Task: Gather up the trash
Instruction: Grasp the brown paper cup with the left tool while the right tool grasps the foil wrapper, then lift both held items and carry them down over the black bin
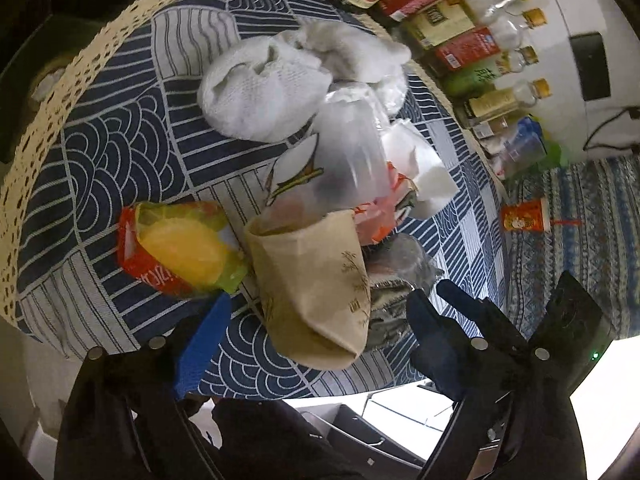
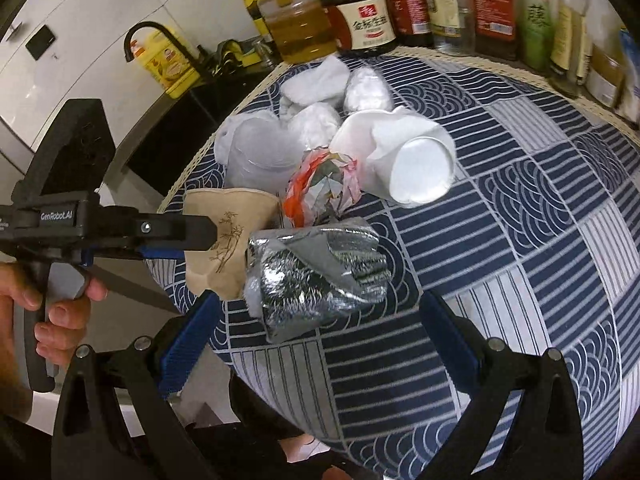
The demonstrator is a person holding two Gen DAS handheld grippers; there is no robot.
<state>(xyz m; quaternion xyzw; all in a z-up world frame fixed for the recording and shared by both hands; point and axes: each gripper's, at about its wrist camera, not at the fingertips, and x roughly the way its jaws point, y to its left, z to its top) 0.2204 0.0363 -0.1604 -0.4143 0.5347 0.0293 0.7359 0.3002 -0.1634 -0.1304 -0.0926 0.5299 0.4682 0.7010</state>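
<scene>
The left hand-held gripper (image 1: 320,312) stood wide with a crushed tan paper cup (image 1: 312,284) between its blue pads, untouched. The right hand-held gripper (image 2: 316,320) gaped wide around a crinkled silver foil wrapper (image 2: 316,276). Both lay near the tabletop's (image 2: 520,240) rounded front edge, with open quilted cloth to the right.

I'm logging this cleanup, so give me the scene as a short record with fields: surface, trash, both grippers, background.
surface: table under a blue patterned cloth
trash: tan paper cup on its side, crumpled silver foil wrapper, white foam cup on its side, orange snack wrapper, clear plastic cup, white tissues
left gripper: open, tan paper cup between its fingers, not gripped
right gripper: open, silver foil wrapper between its fingers, not gripped
background: row of sauce bottles at the far edge
</scene>
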